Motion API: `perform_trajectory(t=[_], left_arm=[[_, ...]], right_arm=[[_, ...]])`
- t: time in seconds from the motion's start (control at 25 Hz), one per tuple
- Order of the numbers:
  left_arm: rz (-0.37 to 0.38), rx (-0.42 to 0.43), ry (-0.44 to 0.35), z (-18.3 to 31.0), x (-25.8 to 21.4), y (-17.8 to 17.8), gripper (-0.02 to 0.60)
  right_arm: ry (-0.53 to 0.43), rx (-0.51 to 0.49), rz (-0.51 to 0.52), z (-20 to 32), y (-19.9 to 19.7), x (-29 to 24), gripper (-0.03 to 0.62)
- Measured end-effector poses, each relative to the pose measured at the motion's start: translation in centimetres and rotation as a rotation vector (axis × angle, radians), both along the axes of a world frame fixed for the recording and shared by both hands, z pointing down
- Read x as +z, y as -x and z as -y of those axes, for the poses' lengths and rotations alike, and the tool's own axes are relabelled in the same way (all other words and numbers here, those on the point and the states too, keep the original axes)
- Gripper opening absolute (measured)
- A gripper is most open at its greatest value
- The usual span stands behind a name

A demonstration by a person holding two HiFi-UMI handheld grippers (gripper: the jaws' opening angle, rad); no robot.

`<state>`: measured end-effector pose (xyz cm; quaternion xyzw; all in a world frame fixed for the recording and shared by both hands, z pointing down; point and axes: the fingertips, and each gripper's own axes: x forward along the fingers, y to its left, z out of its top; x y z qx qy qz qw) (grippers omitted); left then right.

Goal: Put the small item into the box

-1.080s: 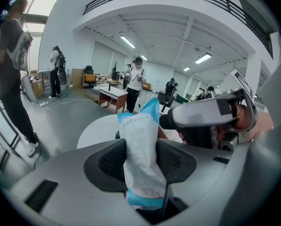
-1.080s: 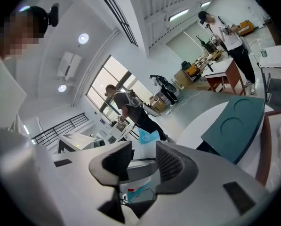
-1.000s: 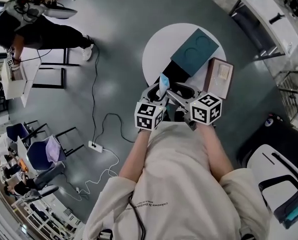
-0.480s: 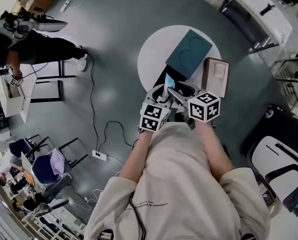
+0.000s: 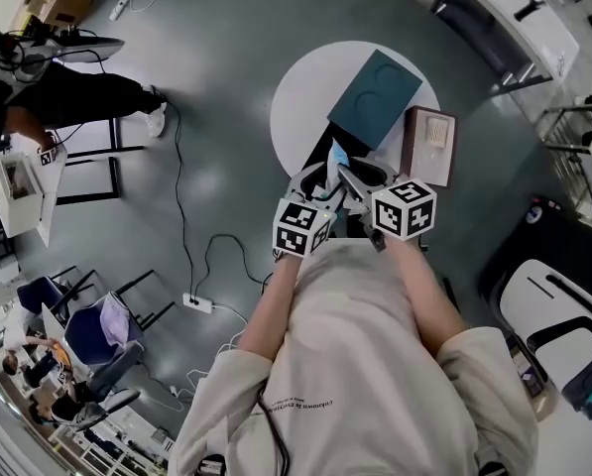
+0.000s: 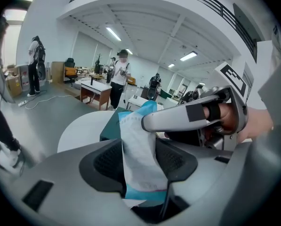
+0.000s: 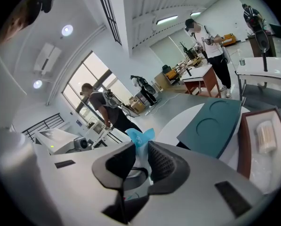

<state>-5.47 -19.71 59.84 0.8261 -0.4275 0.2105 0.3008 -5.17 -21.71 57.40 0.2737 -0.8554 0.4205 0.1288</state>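
A small white packet with blue edges (image 5: pixel 336 156) is held up over the near edge of the round white table (image 5: pixel 300 97). In the left gripper view the packet (image 6: pixel 138 159) stands between the pads of my left gripper (image 6: pixel 142 166), whose jaws are opening. A finger of the right gripper (image 6: pixel 178 117) crosses its top. In the right gripper view my right gripper (image 7: pixel 140 161) is closing, and its pads pinch the packet's blue tip (image 7: pixel 141 138). The open brown box (image 5: pixel 412 147) lies on the table to the right, beside its teal lid (image 5: pixel 375 97).
A pale bundle (image 7: pixel 265 135) lies inside the brown box (image 7: pixel 244 140). A power strip (image 5: pixel 194 302) and cables run over the grey floor at left. A person (image 5: pixel 67 67) stands by a white desk far left. Chairs stand at the right and lower left.
Both grippers have stayed together over the table's near edge with the packet. The right gripper's fingers have come in onto the packet's top.
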Motion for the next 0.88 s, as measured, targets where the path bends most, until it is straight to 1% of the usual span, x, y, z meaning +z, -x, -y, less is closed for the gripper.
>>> perform_trajectory(t=[0.08,0.32,0.48,0.68,0.76,0.84,0.88], left_arm=[[0.003,-0.004,0.009,-0.5,0.6,0.1,0.215],[0.012,-0.048,0.04,-1.3,1.4,1.7,0.215],[0.012,-0.113,0.059,-1.1,1.7,3.3,0.212],[0.026,-0.147,0.089,-1.3,1.7,5.3,0.19],[0.033,-0.148,0.097,-1.4,1.9,5.9,0.154],[0.043,-0.146,0.105,-1.3,2.0,6.4,0.078],[0.045,-0.147,0.11,-1.3,2.0,6.7,0.056]], right_arm=[[0.005,0.033,-0.02,0.3,-0.7,0.9,0.095],[0.096,0.148,-0.017,0.9,-2.3,3.8,0.084],[0.184,0.237,-0.009,0.8,-3.0,6.7,0.083],[0.293,0.299,0.004,1.2,-2.1,10.3,0.083],[0.323,0.308,0.003,1.3,-1.6,11.4,0.083],[0.341,0.315,-0.002,1.4,-1.3,12.2,0.083],[0.345,0.314,-0.004,1.5,-1.0,12.6,0.083]])
